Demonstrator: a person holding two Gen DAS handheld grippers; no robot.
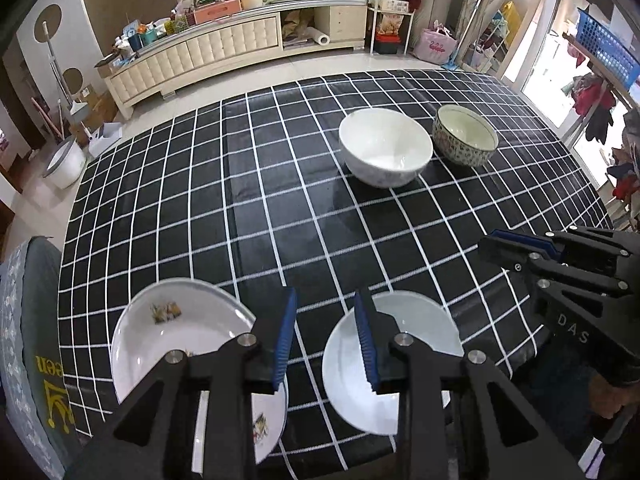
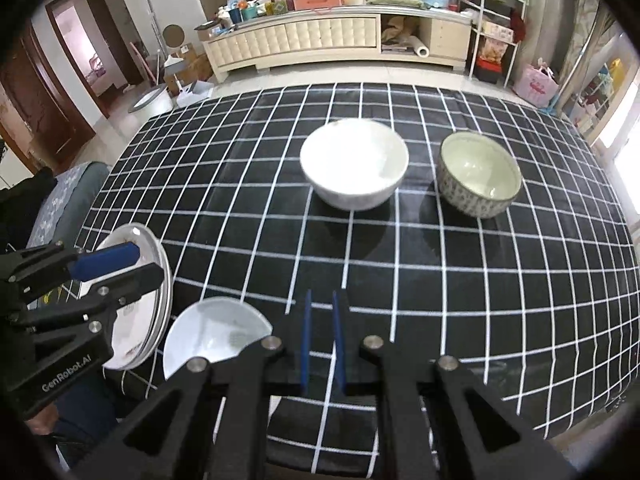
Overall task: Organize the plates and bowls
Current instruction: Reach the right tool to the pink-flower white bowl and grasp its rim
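Left wrist view: our left gripper (image 1: 326, 340) hangs parted and empty above two plates, decorated plate (image 1: 176, 332) and white plate (image 1: 416, 328). Our right gripper (image 2: 322, 340) is closed on nothing; two bowls, white bowl (image 2: 354, 164) and patterned bowl (image 2: 478, 174), sit farther back on the checked tablecloth (image 2: 480, 280).

The left claw (image 1: 326, 340) hides part of the decorated plate (image 1: 172, 332) and plain plate (image 1: 416, 320).
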